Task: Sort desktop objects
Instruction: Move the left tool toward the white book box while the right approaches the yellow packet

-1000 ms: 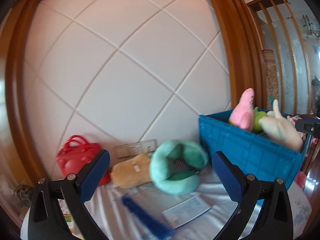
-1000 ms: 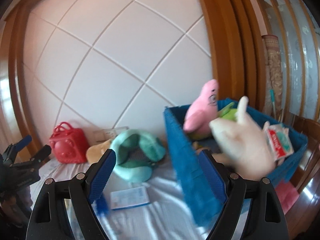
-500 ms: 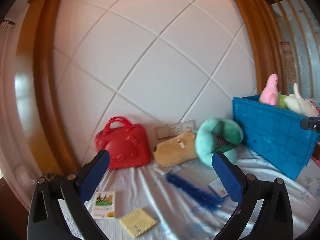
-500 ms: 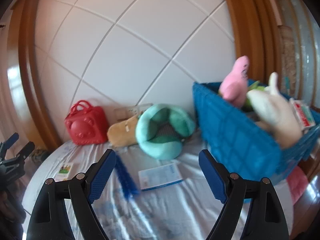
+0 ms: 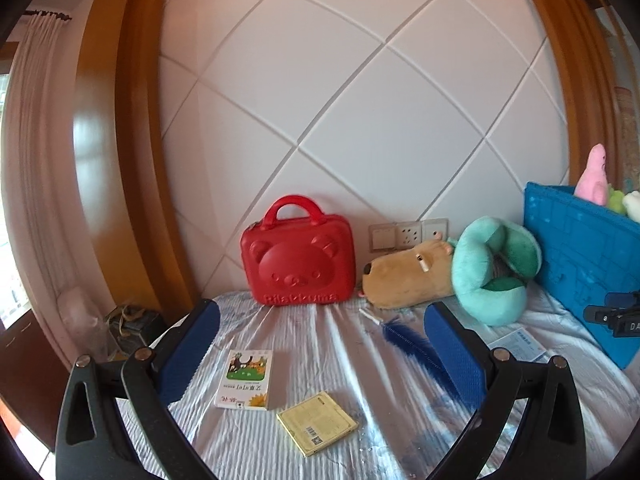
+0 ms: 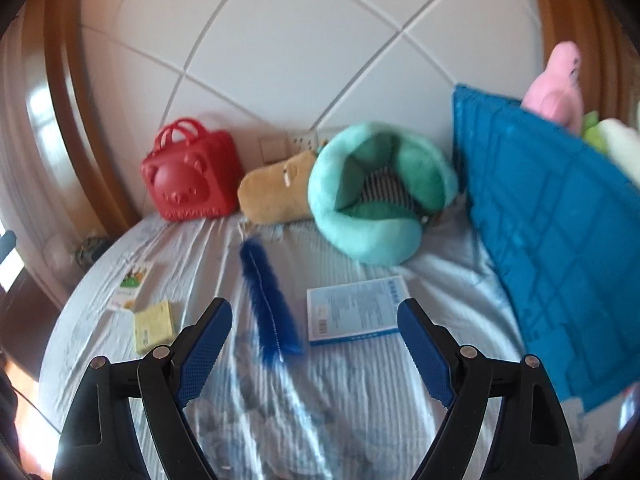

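Blue-padded jaws of the right gripper (image 6: 314, 350) and left gripper (image 5: 320, 354) gape, holding nothing. Best approach, seemingly: straddle the blue brush (image 6: 270, 300) crosswise, then pinch low against the sheet (image 6: 360, 400).

On the cloth: one red case (image 5: 298, 254), one brown plush (image 5: 408, 276), one green neck pillow (image 5: 490, 268), one blue brush (image 6: 270, 304), three booklets (image 5: 246, 378), one blue crate (image 6: 552, 232).
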Motion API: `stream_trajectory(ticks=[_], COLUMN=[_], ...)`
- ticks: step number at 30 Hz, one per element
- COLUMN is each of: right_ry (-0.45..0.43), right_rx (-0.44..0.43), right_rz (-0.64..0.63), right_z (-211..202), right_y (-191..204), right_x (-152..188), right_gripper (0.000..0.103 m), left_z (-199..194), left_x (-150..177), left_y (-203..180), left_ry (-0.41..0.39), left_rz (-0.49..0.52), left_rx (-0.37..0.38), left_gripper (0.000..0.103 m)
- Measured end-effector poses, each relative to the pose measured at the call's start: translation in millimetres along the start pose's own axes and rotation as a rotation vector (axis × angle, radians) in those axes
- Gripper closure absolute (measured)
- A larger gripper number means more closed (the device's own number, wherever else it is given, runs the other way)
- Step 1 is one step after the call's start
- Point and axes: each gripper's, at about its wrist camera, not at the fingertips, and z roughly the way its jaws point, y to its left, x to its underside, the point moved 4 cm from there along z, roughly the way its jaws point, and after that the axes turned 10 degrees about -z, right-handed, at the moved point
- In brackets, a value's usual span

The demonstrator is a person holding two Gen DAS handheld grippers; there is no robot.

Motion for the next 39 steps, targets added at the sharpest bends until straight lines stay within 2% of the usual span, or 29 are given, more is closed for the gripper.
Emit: stream_trajectory(ticks=[7,12,16,22,25,28,34,39], right_ry=[0.078,0.146,0.183,0.225,0.239,0.247,0.323,0.379], right_rx=[-0.044,-0.112,-0.198,-0.322,-0.358,-0.382,-0.377,-0.363], right_rz=[-0.016,-0.072,-0.111,-0.228,-0.332,-0.384,-0.425,-0.526], right_z=[63,100,123,158,178,199,244,272], right_y=[-8,22,68,179,239,285,333,356], right_x=[6,15,16,20,24,27,37,51], right_gripper=[0.018,0.018,0.018,0.017,0.008,0.004,0.004,0.003], left_z=[14,24,35,50,57,61,60,61], left_x=[24,43,46,47,49,53,67,75], left_y=[10,42,76,126,151,178,224,250], left_ry=[-0.015,0.022,0.043,0.051,0.064,0.083,0.118,0.136], left_rz=[0.007,-0.024,-0.043,-0.011,-0.029,-0.041,-0.055,-0.098], left_rx=[-0.075,-0.143,-0.189,-0.212,-0.210,-0.219,-0.235,-0.237], left_gripper=[0.000,0.000,0.000,0.000,0.000,0.000,0.000,0.000])
